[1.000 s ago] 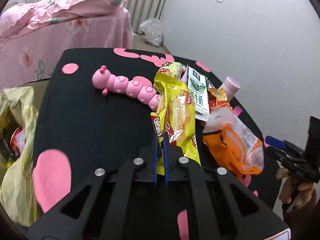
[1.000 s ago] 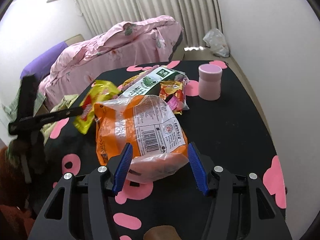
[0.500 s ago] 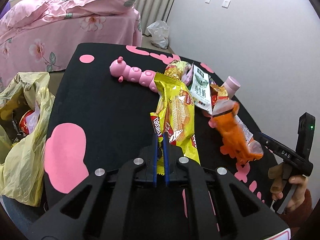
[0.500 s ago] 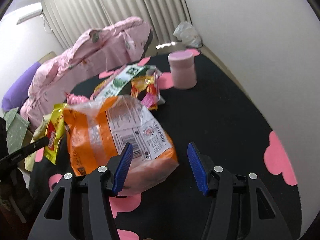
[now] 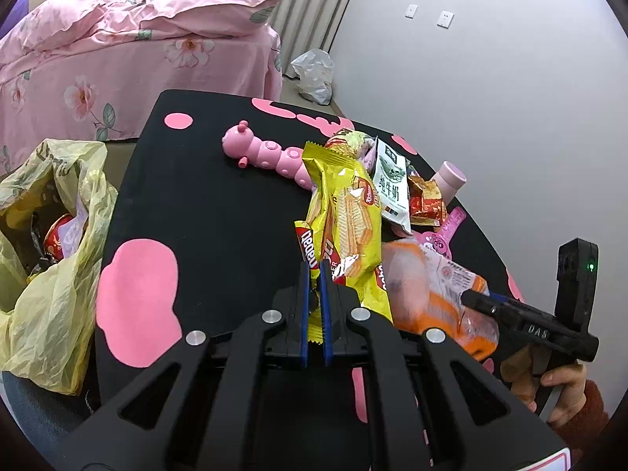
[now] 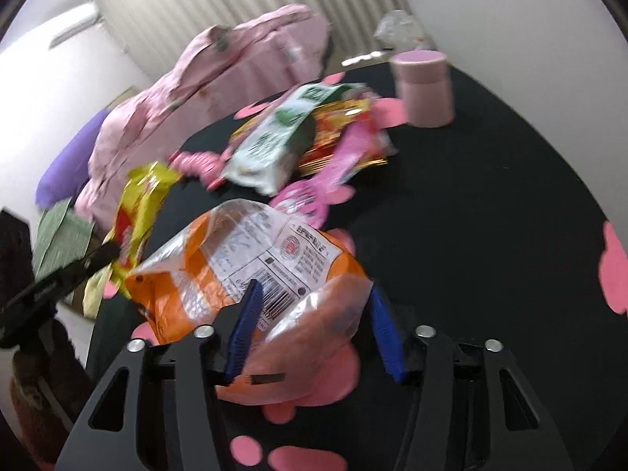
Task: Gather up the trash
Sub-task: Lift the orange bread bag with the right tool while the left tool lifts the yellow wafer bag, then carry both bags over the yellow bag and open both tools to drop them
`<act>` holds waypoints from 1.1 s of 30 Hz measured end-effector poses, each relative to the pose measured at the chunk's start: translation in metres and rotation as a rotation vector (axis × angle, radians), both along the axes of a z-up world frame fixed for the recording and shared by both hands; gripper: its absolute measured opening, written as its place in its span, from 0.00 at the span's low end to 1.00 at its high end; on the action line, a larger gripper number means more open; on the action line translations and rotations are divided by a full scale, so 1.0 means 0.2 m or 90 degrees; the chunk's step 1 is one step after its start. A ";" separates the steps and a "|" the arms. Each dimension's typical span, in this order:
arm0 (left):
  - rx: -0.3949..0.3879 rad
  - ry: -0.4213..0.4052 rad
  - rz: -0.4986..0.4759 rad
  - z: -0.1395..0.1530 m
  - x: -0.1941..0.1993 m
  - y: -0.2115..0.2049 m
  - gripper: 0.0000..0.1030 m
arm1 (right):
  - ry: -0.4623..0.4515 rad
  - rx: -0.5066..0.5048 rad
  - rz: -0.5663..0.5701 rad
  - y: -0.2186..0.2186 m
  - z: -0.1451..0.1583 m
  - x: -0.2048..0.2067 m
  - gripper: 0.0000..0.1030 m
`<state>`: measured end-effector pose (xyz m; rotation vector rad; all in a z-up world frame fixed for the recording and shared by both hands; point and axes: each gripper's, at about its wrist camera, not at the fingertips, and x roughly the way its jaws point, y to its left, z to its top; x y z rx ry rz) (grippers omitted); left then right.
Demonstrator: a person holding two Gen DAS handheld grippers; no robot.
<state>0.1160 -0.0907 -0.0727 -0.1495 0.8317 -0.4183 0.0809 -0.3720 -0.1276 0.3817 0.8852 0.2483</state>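
My left gripper is shut on the lower end of a yellow wafer wrapper, which stands up off the black table. To its right lies an orange and clear plastic bag. In the right wrist view my right gripper straddles the near, clear end of that orange bag. Its jaws are closing, with the blue pads at the bag's sides. The yellow wrapper shows at the left there, blurred.
A yellow trash bag with wrappers inside hangs open off the table's left edge. A pink caterpillar toy, a green-white milk pouch, red wrappers and a pink cup lie farther back. A pink bed stands behind.
The right gripper has come down over the orange bag's near end and its jaws have narrowed. The left gripper, still holding the yellow wrapper, has drawn back a little towards the trash bag.
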 end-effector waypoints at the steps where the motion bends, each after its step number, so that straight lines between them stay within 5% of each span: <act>1: -0.004 -0.002 0.004 0.01 0.00 0.01 0.05 | -0.006 -0.005 0.015 0.02 0.01 -0.01 0.38; 6: -0.019 -0.017 0.014 0.05 -0.03 0.07 0.05 | -0.059 -0.054 0.051 0.11 0.12 -0.06 0.15; 15: -0.039 -0.100 0.049 0.28 -0.11 0.27 0.05 | -0.149 -0.118 0.055 0.20 0.43 -0.01 0.15; 22: -0.018 -0.162 0.110 0.42 -0.15 0.50 0.05 | -0.224 -0.183 0.101 0.48 0.67 0.10 0.15; 33: -0.034 -0.174 0.217 0.41 -0.20 0.91 0.05 | -0.265 -0.253 0.197 1.03 0.76 0.27 0.15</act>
